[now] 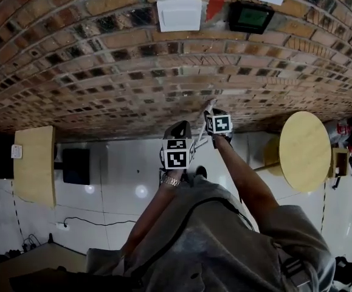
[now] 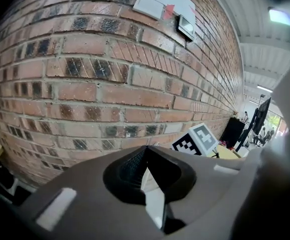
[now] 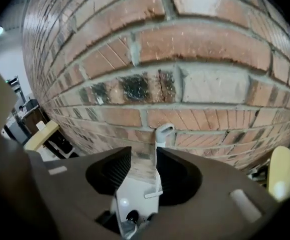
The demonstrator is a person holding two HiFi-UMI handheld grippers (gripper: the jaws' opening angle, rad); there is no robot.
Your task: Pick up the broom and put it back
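Right gripper view, item one: broom (image 3: 164, 131). Only its thin white handle shows, upright and ending in a hanging loop at 12 o'clock from the jaws. The brush end is not visible in any view. The handle stands just in front of the brick wall (image 3: 185, 49), probably because the wall is its resting place.

Item two: right gripper (image 3: 143, 151). Its jaws stand about half apart. The handle runs along the inner face of the jaw at 3 o'clock, and the jaw at 9 o'clock stands clear of it, so nothing is clamped. The gripper is tilted down toward the foot of the wall. This suggests it is either letting go or about to take hold, and which one cannot be told.

Item three: left gripper (image 2: 146, 149). Its jaws meet at the tips with nothing between them. It sits beside the right gripper at 8 o'clock in the head view, apparently idle.

Item four, surroundings in the head view:
- A pale floor (image 1: 127, 163) lies below the wall.
- A round table (image 1: 304, 151) is at 3 o'clock from the grippers.
- A wooden tabletop (image 1: 34, 163) is at 9 o'clock.
- A white box (image 1: 179, 14) and a dark screen (image 1: 250, 17) hang on the wall at 12 o'clock.
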